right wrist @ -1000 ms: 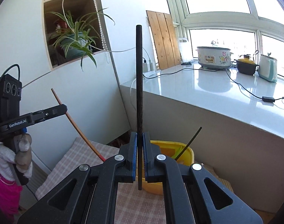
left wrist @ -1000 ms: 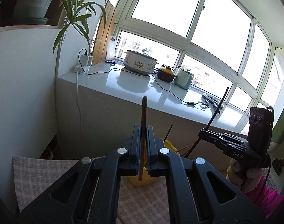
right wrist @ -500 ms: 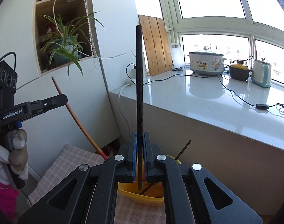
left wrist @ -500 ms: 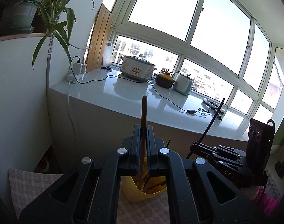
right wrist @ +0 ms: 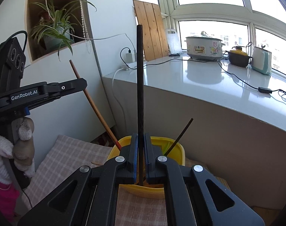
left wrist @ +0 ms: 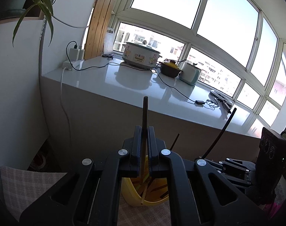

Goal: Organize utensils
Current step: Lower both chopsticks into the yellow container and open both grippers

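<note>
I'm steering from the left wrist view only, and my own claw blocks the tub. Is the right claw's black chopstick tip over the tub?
Observer: Yes. In the right wrist view the black chopstick, pinched upright in the right claw, ends above the yellow tub.
Operator: And my chopstick's low end?
Observer: The reddish chopstick in the left claw slants down, and its red end reaches the tub's left rim.
Operator: Anything stray outside?
Observer: A brown stick end lies on the checked cloth beside the tub.

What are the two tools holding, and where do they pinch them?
The left tool pinches a reddish-brown wooden chopstick and the right tool a black chopstick, both near their lower ends.
</note>
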Demonstrator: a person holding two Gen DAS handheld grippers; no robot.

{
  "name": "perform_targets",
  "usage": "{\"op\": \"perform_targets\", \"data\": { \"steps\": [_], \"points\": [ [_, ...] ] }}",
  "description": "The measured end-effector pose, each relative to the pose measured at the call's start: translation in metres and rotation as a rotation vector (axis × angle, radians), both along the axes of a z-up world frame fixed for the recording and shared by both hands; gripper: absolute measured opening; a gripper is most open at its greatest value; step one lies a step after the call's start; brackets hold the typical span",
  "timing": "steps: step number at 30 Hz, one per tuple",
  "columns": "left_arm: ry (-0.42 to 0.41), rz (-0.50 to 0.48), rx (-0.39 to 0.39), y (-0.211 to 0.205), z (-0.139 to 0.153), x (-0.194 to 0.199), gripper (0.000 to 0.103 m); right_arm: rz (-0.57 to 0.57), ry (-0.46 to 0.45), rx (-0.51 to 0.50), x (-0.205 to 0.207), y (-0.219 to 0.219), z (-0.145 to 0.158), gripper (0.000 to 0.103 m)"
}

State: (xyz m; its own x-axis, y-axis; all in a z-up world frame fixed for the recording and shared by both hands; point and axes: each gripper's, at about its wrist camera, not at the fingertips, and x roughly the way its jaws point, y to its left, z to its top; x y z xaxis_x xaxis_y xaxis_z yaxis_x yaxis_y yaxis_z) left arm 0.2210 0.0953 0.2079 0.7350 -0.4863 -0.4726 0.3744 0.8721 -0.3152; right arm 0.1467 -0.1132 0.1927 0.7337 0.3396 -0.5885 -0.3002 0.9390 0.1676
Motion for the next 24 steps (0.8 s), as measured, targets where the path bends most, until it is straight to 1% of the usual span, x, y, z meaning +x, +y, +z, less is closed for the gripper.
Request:
{"op": "perform_targets", "data": {
  "steps": [4,10,20,21,22,23,24],
  "points": [
    [0.03,-0.009,0.009,-0.004,-0.013,0.003,0.003,-0.002,0.03,-0.014,-0.002,0.002,-0.006,0.004],
    [0.058,-0.019,0.017,-0.004,-0.025,0.002,0.003,0.004,0.077,-0.027,-0.003,0.002,-0.014,0.004],
    [0.141,-0.069,-0.011,-0.009,-0.043,0.0,0.004,0.024,0.143,-0.027,-0.008,0.002,-0.024,0.005],
    [0.145,-0.071,-0.012,-0.009,-0.044,-0.001,0.005,0.025,0.15,-0.024,-0.008,0.001,-0.025,0.005],
    [0.145,-0.071,-0.012,-0.009,-0.044,-0.002,0.01,0.024,0.157,-0.021,-0.009,0.0,-0.026,0.005],
    [0.144,-0.069,-0.013,-0.009,-0.044,-0.003,0.017,0.024,0.163,-0.021,-0.009,0.0,-0.027,0.005],
    [0.144,-0.067,-0.016,-0.008,-0.044,-0.004,0.021,0.025,0.167,-0.023,-0.011,0.0,-0.028,0.005]
  ]
}}
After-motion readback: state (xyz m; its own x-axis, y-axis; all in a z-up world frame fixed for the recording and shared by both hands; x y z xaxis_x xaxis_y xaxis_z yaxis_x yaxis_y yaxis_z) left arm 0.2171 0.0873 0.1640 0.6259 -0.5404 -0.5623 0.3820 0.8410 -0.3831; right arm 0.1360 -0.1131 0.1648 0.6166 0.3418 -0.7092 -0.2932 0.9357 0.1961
